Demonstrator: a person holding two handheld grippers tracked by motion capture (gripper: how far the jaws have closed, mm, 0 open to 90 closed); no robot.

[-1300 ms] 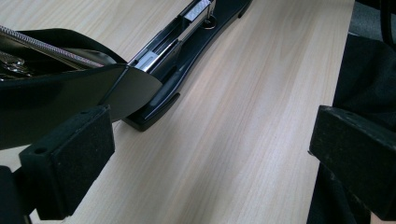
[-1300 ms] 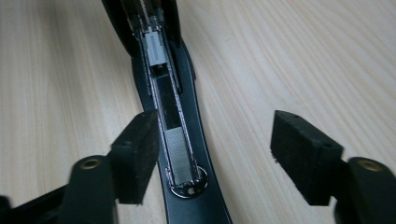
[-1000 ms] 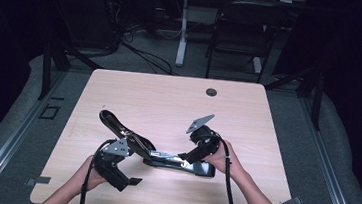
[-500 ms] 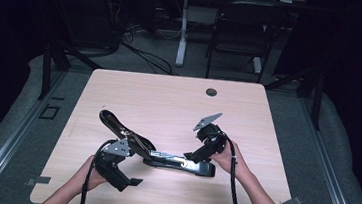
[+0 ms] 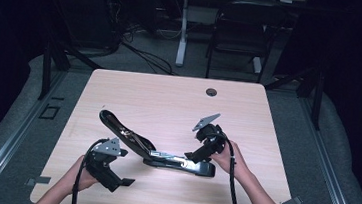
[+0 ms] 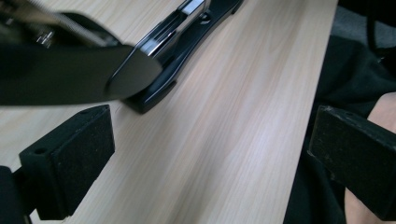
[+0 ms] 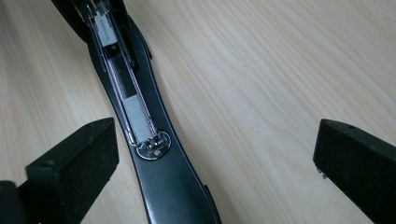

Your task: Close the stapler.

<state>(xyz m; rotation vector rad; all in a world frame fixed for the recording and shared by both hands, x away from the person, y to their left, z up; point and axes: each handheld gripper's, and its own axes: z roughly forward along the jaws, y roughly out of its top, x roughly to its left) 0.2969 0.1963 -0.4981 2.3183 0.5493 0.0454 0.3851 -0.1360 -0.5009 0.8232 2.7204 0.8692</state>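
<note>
A long black stapler lies flat on the wooden table with its top arm swung up and back to the left. The metal staple channel is exposed. My right gripper hovers over the right end of the base. Its jaws have just opened wider and stand open, with the base between them near the left pad but untouched. My left gripper is open near the front edge, just below the raised arm, with nothing between its pads.
A round cable hole sits at the table's far edge. The table's front edge runs close beside the left gripper's right jaw. Dark chairs and desk legs stand beyond the table.
The right gripper has drawn slightly up and to the right off the stapler's base. The left gripper and the stapler have kept their places.
</note>
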